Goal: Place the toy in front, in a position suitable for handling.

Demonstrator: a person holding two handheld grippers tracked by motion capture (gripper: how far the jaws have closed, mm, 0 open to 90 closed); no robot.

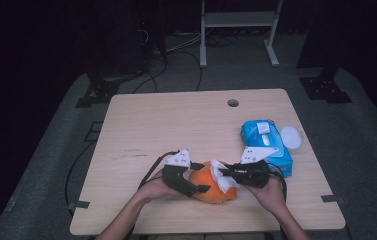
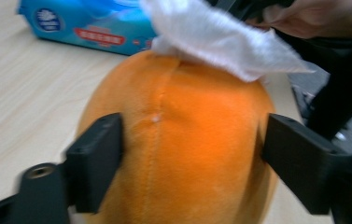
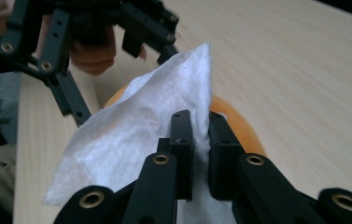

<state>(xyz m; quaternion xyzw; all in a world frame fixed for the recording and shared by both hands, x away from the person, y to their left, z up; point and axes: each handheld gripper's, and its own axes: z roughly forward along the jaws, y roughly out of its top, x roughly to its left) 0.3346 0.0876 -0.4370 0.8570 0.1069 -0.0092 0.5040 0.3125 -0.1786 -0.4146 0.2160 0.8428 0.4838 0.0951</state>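
white wipe [image 3: 136,135] pinched in right tongs [image 3: 200,154], over orange plush [image 3: 239,123]

White wipe [image 3: 131,135] atop seemingly plush orange ball [image 2: 183,149]

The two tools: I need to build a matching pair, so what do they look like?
Both the left tool and the right tool are black, with two flat black jaws on linked bars with brass-coloured rivets. A pale three-cornered plate tops each. Black cables trail off. The forearms are bare.
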